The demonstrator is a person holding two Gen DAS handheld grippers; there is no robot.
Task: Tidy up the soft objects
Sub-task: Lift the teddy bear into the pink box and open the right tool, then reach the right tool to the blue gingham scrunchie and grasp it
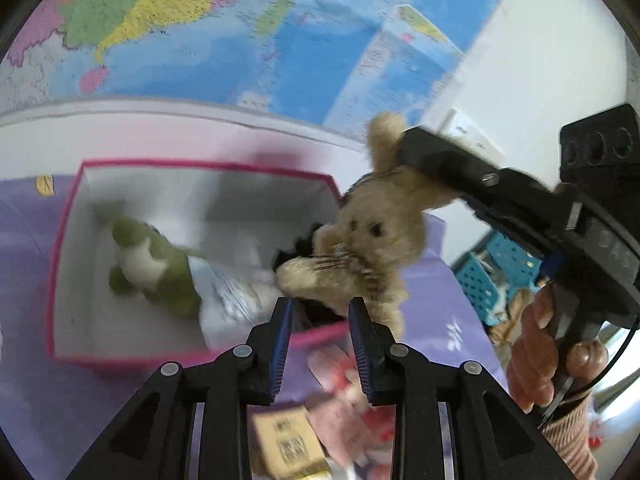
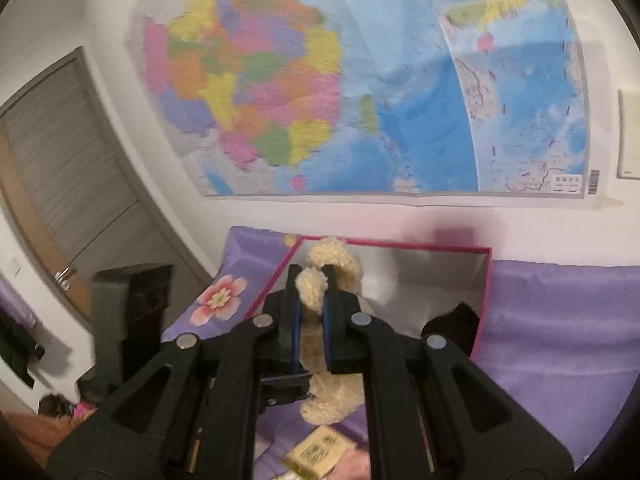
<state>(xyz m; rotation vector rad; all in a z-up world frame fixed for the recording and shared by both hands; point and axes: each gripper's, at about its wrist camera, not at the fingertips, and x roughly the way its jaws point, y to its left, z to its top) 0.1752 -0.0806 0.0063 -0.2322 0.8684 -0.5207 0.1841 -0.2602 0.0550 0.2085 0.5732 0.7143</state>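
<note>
A beige plush rabbit [image 1: 372, 236] hangs by one ear over the near right corner of the pink-rimmed box [image 1: 200, 170]. My right gripper [image 1: 400, 144] is shut on that ear. In the right wrist view the ear [image 2: 310, 292] is pinched between the blue pads of my right gripper [image 2: 312, 276], above the box [image 2: 400, 245]. A green plush dinosaur [image 1: 160, 268], a white soft item [image 1: 232, 296] and something black [image 1: 296, 248] lie in the box. My left gripper [image 1: 320, 306] stands open just below the rabbit, with nothing gripped.
A purple bedspread [image 1: 24, 240] lies under the box, with a wall map [image 1: 240, 40] behind. A pink soft toy [image 1: 340, 412] and a small yellow carton [image 1: 288, 444] lie near my left gripper. A blue basket [image 1: 492, 276] stands off right. A door [image 2: 60, 200] is at left.
</note>
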